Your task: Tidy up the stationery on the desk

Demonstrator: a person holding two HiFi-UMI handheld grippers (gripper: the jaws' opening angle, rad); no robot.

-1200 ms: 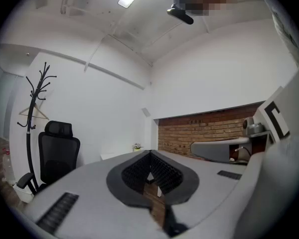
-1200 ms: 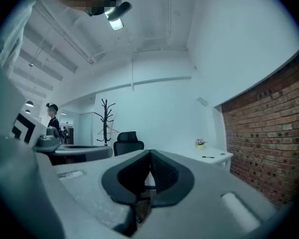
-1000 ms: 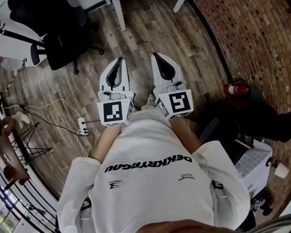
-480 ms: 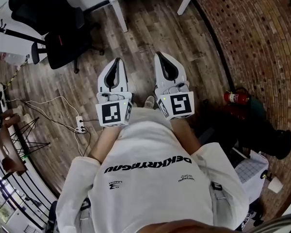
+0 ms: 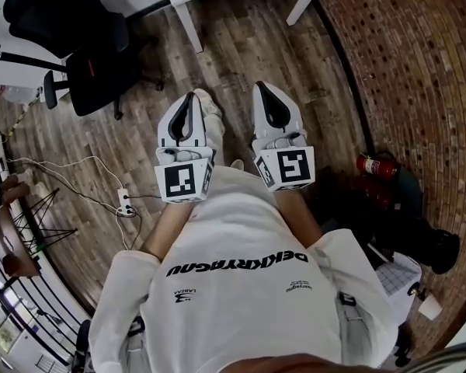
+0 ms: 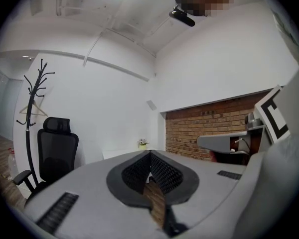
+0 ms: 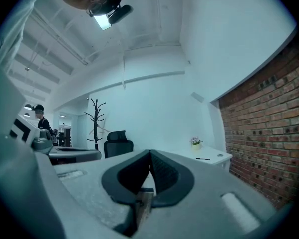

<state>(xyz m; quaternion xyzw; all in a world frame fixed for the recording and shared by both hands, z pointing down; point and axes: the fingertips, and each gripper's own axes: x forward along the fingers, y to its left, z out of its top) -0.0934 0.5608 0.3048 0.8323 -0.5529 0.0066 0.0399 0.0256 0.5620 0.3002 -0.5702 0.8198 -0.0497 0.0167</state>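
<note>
Two grippers held out in front, level over the wood floor (image 5: 241,45), anybody see a grip?

Reply: nope, left gripper (image 5: 189,99) is clamped tight on nothing, right gripper (image 5: 261,90) same, jaws pressed together and empty. only stationery I can spot is a pen (image 7: 203,159) lying on the white desk (image 7: 215,161) well ahead of them, near a little flower pot (image 7: 195,142), brick wall (image 7: 269,133) off to the right

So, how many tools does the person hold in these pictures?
2. The left tool is at the head view's left, the right tool beside it at the right; both shut, empty.
</note>
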